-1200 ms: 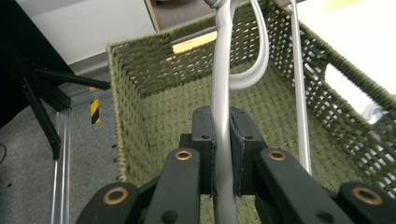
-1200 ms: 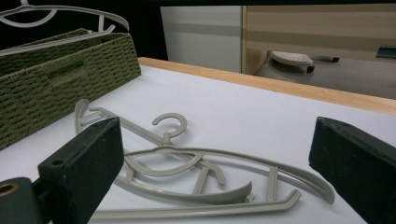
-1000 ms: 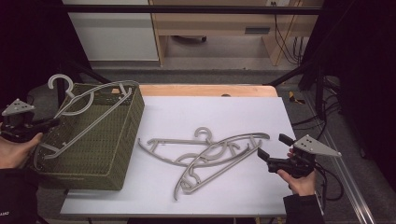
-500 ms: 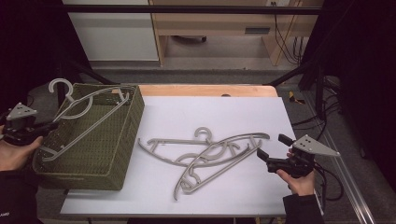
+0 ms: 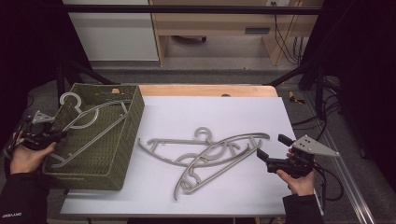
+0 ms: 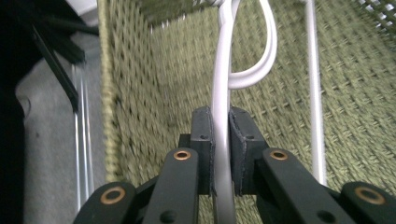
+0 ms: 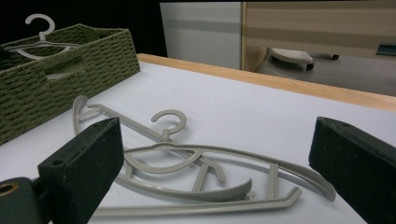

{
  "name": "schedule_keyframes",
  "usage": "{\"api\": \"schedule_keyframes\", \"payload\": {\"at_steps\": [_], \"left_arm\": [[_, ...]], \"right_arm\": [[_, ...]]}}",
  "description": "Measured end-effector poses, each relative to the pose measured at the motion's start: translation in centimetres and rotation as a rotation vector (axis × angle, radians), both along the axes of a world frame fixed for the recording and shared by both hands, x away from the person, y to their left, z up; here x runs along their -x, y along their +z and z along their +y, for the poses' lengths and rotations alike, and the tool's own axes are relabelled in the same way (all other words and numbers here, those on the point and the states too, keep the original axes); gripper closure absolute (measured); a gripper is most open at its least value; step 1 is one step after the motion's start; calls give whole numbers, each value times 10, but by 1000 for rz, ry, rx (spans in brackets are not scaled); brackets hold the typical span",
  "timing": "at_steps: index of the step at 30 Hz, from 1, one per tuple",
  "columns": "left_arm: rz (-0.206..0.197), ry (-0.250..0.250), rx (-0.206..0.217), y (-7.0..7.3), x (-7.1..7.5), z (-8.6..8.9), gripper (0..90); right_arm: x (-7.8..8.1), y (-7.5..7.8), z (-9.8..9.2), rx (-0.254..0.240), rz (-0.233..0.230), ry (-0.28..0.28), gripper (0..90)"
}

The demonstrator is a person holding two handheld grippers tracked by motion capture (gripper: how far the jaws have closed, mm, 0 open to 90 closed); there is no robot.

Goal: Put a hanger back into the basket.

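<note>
A grey plastic hanger (image 5: 88, 119) lies slanted in the green woven basket (image 5: 128, 135) at the table's left, its hook (image 5: 70, 99) rising above the left rim. My left gripper (image 5: 57, 136) is shut on one bar of that hanger (image 6: 220, 93) at the basket's left side, pads pressed on both sides. Two more grey hangers (image 5: 163, 149) (image 5: 240, 140) lie crossed on the white table top. My right gripper (image 5: 272, 146) stands open just right of them, nothing between its fingers. In the right gripper view both hangers (image 7: 187, 154) lie ahead of the wide-apart jaws.
The white table top (image 5: 210, 109) has a wooden strip (image 5: 205, 89) along its far edge. The basket (image 7: 56, 79) takes up the left side. Black frame bars and cables stand to the right of the table (image 5: 327, 116).
My left hand has sunk, lowering the held hanger deeper into the basket. The right hand and the two hangers on the table have not moved.
</note>
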State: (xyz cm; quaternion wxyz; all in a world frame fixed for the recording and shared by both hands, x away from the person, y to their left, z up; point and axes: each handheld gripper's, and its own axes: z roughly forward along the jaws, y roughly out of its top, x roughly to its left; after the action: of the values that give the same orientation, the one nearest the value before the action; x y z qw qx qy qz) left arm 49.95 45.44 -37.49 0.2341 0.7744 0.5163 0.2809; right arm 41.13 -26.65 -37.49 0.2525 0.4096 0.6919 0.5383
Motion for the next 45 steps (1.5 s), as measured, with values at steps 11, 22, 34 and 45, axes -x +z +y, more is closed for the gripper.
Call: {"api": "schedule_keyframes", "payload": {"at_steps": [11, 22, 34, 45], "left_arm": [[14, 39, -1, -1, 2, -3, 746], [-72, 45, 64, 19, 16, -5, 644], [-221, -109, 252, 37, 44, -47, 433], [-312, -227, 334, 33, 64, -106, 176]], "right_arm": [[1, 0, -1, -3, 2, -3, 33], [2, 1, -3, -10, -3, -7, 33], [1, 1, -5, -20, -3, -13, 31], [2, 1, -6, -23, -3, -15, 30]]}}
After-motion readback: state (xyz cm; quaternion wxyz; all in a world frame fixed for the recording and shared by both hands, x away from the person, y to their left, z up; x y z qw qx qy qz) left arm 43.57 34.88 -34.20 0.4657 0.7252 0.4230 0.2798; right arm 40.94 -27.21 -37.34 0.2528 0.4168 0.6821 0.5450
